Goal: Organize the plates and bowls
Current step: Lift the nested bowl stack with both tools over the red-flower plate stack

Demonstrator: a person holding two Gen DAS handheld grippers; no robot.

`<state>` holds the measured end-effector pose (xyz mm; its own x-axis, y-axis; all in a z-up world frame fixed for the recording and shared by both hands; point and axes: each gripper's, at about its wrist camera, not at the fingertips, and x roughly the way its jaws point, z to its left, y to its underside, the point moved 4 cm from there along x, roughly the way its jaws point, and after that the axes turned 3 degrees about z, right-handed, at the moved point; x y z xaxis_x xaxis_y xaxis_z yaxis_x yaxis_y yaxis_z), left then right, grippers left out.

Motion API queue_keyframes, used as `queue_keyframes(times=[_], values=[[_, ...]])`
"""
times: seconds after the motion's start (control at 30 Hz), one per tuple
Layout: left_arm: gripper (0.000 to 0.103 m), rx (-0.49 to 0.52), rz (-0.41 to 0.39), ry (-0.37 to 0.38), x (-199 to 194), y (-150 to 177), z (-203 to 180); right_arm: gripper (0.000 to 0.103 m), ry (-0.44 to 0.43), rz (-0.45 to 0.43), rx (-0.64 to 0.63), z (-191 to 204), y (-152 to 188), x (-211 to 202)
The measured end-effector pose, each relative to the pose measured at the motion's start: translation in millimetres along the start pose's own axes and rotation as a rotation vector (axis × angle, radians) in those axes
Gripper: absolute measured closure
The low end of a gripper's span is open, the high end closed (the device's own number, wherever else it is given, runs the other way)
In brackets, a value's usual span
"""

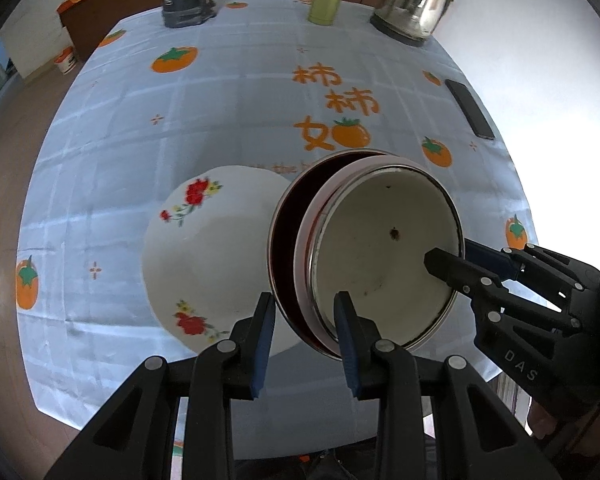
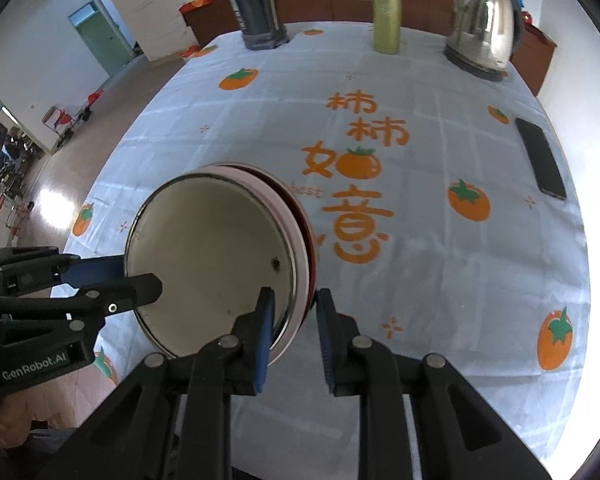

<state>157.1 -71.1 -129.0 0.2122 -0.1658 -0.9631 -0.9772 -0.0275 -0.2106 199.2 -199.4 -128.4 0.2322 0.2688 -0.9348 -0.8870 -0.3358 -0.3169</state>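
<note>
Blue cloth with orange fruit covers the table. Left view: left gripper pinches the stacked bowls by their rim, beside a flowered white bowl. Right view: right gripper pinches their other rim, bowls lifted.

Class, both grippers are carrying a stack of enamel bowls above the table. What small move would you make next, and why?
Probably carry the nested enamel bowls sideways towards the white floral bowl and lower them beside or onto it. The left gripper and right gripper each clamp opposite rims, the stack hangs tilted above the tablecloth, and the floral bowl lies upside down right next to it.
</note>
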Motion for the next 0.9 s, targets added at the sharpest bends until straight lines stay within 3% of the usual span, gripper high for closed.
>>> queue_keyframes(times=[0.9], values=[[0.07, -0.124, 0.005, -0.02, -0.3, 5.3, 64.8, 0.082, -0.033, 0.058, -0.116, 59.8, -25.1, 35.6]])
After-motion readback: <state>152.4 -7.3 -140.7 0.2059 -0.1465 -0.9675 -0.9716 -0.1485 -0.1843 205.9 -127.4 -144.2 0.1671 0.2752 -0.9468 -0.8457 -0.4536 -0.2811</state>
